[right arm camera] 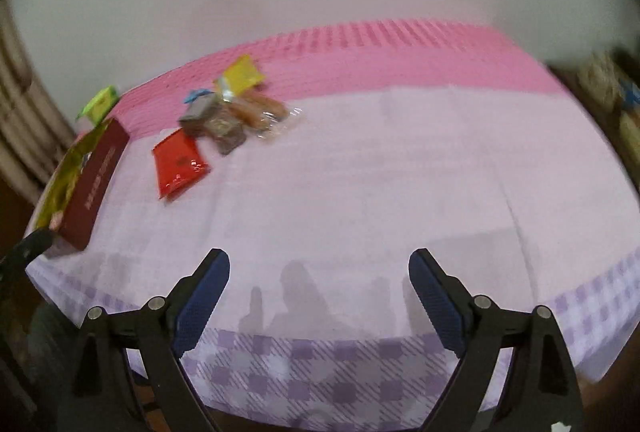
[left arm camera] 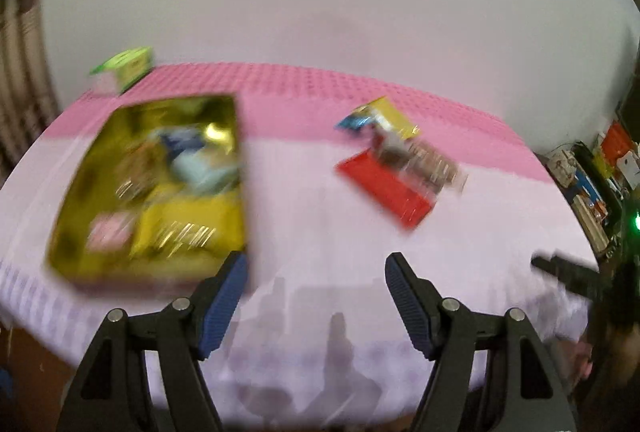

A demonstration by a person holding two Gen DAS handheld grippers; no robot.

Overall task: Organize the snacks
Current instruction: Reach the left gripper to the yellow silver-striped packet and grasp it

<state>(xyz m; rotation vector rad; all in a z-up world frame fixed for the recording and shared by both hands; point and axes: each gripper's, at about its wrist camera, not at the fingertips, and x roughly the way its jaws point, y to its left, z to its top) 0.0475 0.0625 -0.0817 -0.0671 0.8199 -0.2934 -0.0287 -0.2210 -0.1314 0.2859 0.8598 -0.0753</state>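
On the lilac tablecloth (right arm camera: 360, 171), loose snack packets (right arm camera: 224, 119) lie far left beside the gold box (left arm camera: 156, 187) already holding some, while left gripper (left arm camera: 316, 272) and right gripper (right arm camera: 320, 268) hover wide open and empty, so fetching another packet seems next.

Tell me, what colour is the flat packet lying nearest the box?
Red packet, clearest in the right wrist view.

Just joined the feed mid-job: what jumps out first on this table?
A gold box holding sorted snacks sits at the table's left edge. To its right lies a loose pile of packets, with a red packet nearest the front. Both tongs, left and right, hang open and empty over the lilac tablecloth.
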